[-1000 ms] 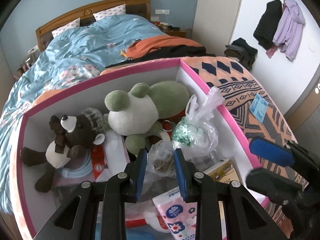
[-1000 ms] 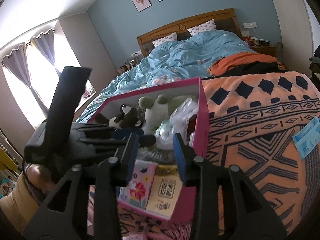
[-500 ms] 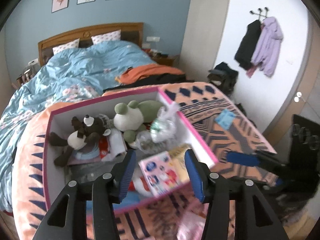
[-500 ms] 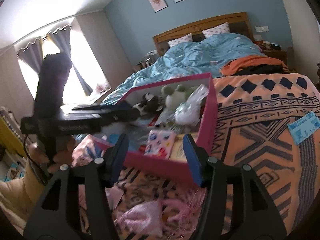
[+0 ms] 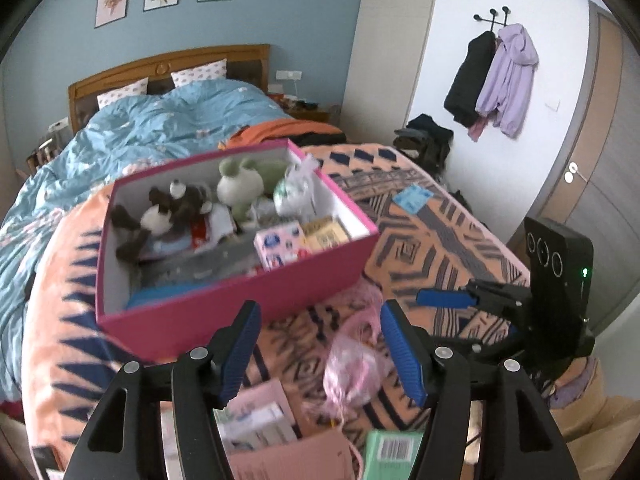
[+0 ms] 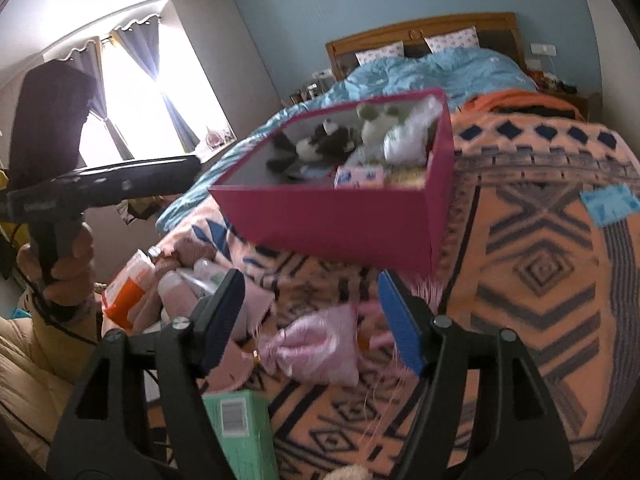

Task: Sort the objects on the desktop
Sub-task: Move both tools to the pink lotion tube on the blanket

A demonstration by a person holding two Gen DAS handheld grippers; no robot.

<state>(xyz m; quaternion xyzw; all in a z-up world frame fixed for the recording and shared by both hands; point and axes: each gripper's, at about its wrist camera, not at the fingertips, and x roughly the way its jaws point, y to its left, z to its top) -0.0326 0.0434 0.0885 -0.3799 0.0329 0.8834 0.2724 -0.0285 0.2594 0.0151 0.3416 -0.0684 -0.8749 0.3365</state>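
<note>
A pink box (image 5: 248, 300) (image 6: 344, 224) stands on the patterned orange blanket (image 5: 432, 240) (image 6: 532, 280). It holds plush toys (image 5: 236, 188), a white plastic bag (image 5: 296, 196) and small cartons (image 5: 280, 244). My left gripper (image 5: 320, 344) is open and empty, above the blanket in front of the box. My right gripper (image 6: 310, 316) is open and empty, above a pink fabric pouch (image 6: 316, 350) (image 5: 352, 364). A green carton (image 6: 240, 428) (image 5: 394, 450) lies near the front edge.
Loose packets and an orange carton (image 6: 128, 296) lie at the blanket's front left. A blue card (image 5: 412, 198) (image 6: 608, 202) lies on the blanket right of the box. A bed with a blue duvet (image 5: 160, 128) stands behind. Coats (image 5: 492, 76) hang on the right wall.
Both grippers have pulled back and up from the box and opened wide. The left gripper was inside the box; now it is in front of it.
</note>
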